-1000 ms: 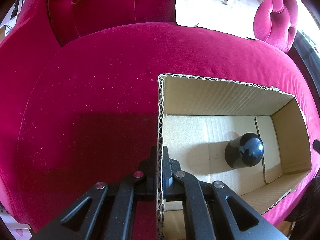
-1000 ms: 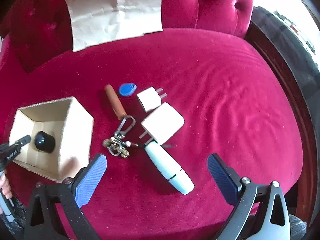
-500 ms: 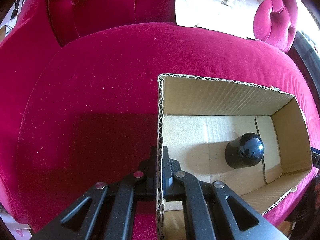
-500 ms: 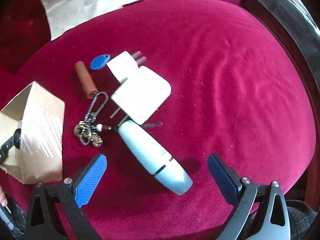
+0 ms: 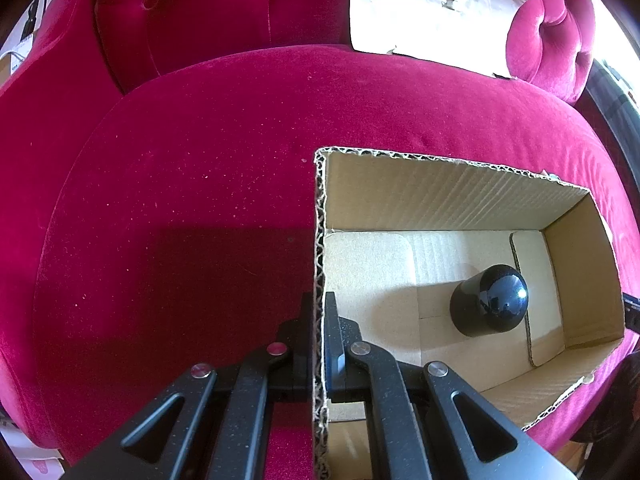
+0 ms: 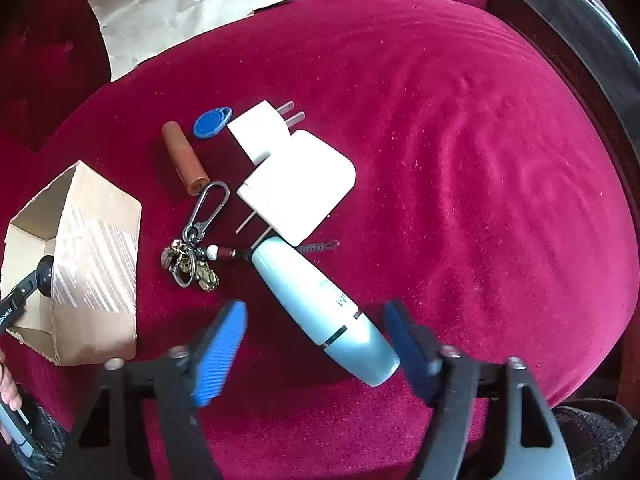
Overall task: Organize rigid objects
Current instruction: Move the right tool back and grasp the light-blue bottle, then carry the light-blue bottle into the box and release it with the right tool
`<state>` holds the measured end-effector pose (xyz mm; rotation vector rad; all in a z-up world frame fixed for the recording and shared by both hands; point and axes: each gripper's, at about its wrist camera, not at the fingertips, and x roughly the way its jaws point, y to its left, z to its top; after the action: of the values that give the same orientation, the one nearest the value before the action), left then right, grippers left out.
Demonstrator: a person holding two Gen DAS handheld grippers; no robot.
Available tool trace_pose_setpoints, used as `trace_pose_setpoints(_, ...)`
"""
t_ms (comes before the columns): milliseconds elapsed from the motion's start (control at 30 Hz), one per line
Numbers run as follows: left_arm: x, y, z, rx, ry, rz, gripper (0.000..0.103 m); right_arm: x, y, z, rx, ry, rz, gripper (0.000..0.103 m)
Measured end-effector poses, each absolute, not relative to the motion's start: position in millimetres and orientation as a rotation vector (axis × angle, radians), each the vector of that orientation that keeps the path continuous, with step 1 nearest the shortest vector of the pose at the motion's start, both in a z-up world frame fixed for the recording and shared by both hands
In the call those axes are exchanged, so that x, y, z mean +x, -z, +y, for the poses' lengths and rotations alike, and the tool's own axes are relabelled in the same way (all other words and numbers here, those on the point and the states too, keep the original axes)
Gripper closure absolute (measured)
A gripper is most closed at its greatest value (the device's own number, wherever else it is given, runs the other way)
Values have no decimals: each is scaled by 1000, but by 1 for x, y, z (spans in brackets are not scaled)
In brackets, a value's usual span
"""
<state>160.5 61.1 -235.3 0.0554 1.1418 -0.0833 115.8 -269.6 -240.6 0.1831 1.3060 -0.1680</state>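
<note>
My left gripper [image 5: 319, 312] is shut on the left wall of an open cardboard box [image 5: 448, 196] that stands on a red velvet chair seat. A black round-topped object [image 5: 490, 305] sits inside the box. In the right wrist view the box [image 6: 96, 248] is at the left. My right gripper [image 6: 316, 332] is open, its blue pads on either side of a light blue pen-shaped device [image 6: 320, 304]. Beyond it lie a large white charger [image 6: 300, 196], a small white plug [image 6: 260, 128], a blue key fob [image 6: 212, 122], a brown cylinder [image 6: 184, 156] and a keyring with a carabiner [image 6: 196, 248].
A sheet of crumpled paper [image 6: 180, 4] leans on the chair's tufted back; it also shows in the left wrist view [image 5: 432, 8]. The seat's dark frame edge [image 6: 580, 64] curves along the right.
My right gripper has moved forward and down over the light blue device, and its jaws have narrowed around it. The left gripper and the box have stayed still.
</note>
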Motion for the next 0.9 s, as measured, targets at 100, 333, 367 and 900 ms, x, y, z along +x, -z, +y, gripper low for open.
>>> trace_pose_setpoints(100, 160, 235, 60, 55, 82, 1142, 100, 112, 232, -262, 184, 156, 1296, 65)
trace_pose_setpoints(333, 160, 235, 60, 55, 82, 1142, 100, 110, 225, -254, 152, 141, 1298, 75)
trace_pose_setpoints(367, 160, 235, 60, 55, 82, 1141, 100, 110, 224, -254, 156, 137, 1297, 75)
trace_pose_setpoints(900, 161, 235, 60, 53, 82, 1145, 100, 104, 188, -242, 141, 124, 1267, 75)
